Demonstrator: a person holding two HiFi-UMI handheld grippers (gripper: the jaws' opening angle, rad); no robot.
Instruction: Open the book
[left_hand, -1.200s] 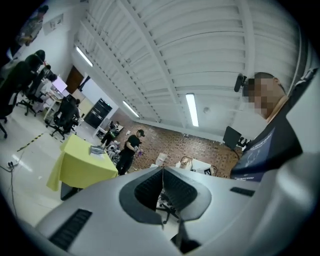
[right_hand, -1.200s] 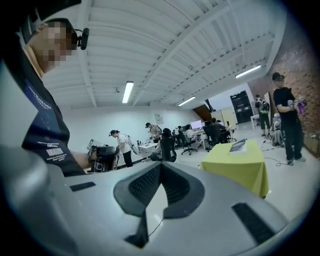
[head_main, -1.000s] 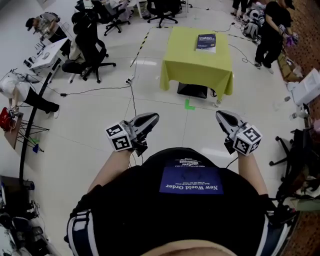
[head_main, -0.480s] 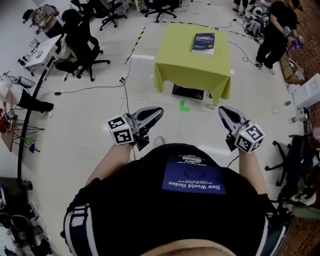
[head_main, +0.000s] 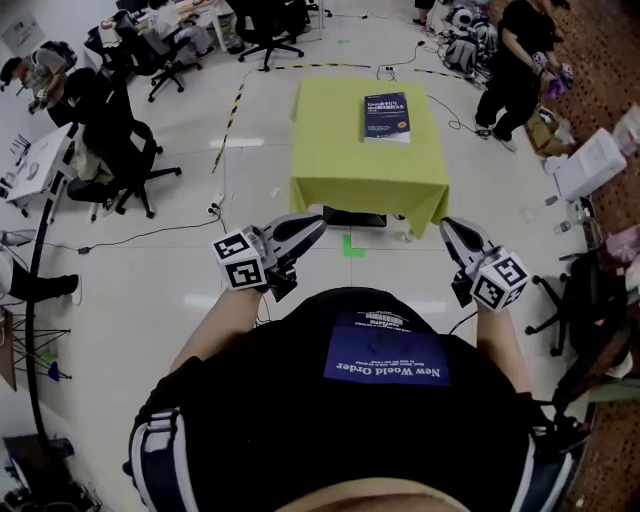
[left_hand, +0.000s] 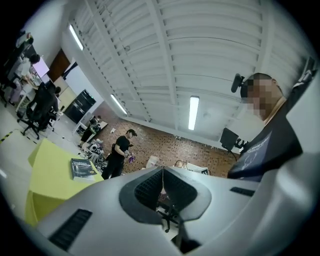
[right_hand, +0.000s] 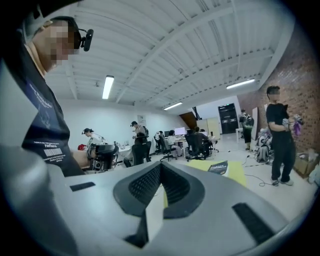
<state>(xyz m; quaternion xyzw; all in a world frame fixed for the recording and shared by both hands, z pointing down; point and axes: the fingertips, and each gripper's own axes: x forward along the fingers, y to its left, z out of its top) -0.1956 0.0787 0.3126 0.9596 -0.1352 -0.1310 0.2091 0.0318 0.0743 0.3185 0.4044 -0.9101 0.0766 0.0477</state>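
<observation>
Compared with a second ago, the table (head_main: 340, 160) sits lower and nearer in the head view, and the chairs at the left have slid toward the frame edge. Both grippers are carried in much the same pose in front of my chest.

Grippers: the left gripper (head_main: 318, 222) has its jaws fully together with nothing between them. The right gripper (head_main: 447, 228) likewise shows its pads meeting at the tips and is empty.

Task item: the book (head_main: 386, 117) lies closed and flat on the far half of the table, toward its right side, well apart from both grippers.

Risks, as I judge them:
- With both jaws closed, neither can catch the cover; arriving like this would only push the book.
- The yellow cloth (head_main: 420, 190) hangs loose over the edges, so a sideways shove could drag cloth and book together.
- Cables (head_main: 150, 235) trail across the floor and a dark object (head_main: 352, 217) sits under the table, which could foul my approach.
- A person in black (head_main: 515, 60) stands near the far right corner.

Room: a glossy white floor (head_main: 150, 290), a green tape mark (head_main: 351, 246) before the table, office chairs (head_main: 130, 165) at the left, a brick wall, and strip lights overhead.
</observation>
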